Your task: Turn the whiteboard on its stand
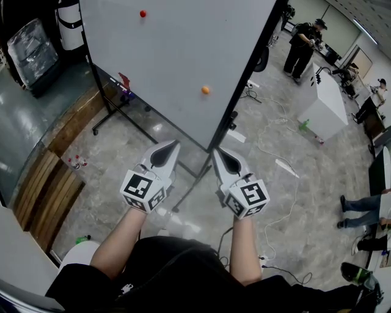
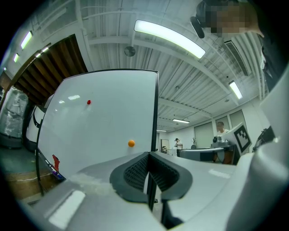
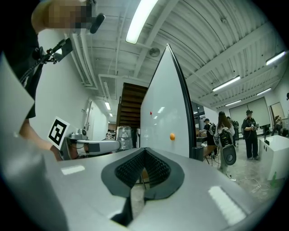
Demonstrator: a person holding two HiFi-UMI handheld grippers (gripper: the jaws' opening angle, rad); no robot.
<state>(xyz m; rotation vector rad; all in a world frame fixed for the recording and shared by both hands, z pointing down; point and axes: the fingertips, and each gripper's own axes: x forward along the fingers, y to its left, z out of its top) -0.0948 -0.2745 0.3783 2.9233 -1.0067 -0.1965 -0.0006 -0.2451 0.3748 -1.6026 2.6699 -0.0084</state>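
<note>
Two tools, both with jaws together and holding nothing. My left tool (image 1: 172, 146) and right tool (image 1: 218, 153) point to 12 o'clock, either side of the black edge of the whiteboard (image 1: 177, 55). It sits on its stand (image 1: 102, 92), with an orange magnet (image 1: 205, 90) at 5 o'clock from a red magnet (image 1: 142, 13).

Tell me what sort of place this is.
Probably a large indoor lab or workshop hall: a whiteboard on a stand, loose cables trailing over the polished floor, and other people standing about under ceiling strip lights.
</note>
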